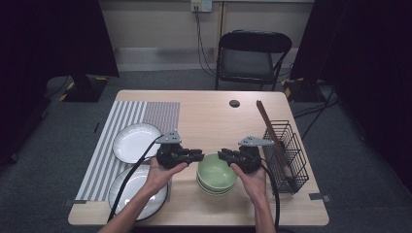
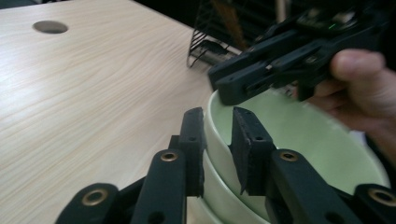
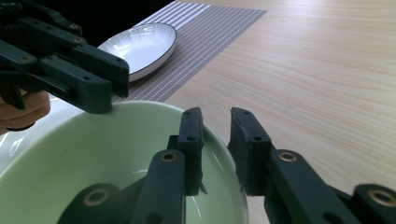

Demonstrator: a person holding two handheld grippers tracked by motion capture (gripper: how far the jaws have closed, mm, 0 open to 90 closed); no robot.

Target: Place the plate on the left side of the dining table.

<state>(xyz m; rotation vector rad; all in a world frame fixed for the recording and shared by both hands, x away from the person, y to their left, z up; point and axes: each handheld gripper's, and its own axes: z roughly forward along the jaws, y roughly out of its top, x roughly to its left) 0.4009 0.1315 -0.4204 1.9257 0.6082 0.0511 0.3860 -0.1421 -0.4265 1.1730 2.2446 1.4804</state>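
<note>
A pale green bowl tops a short stack of like bowls at the table's front middle. My left gripper reaches in from the left. In the left gripper view its jaws straddle the bowl's rim, one pad outside the wall and one inside, pressing on it. My right gripper comes from the right. In the right gripper view its jaws straddle the opposite rim the same way. Each gripper view also shows the other gripper across the bowl.
Two white plates lie at the left, on and beside a striped mat. A black wire basket holding brown sticks stands at the right. The table has a cable hole; a folding chair stands behind.
</note>
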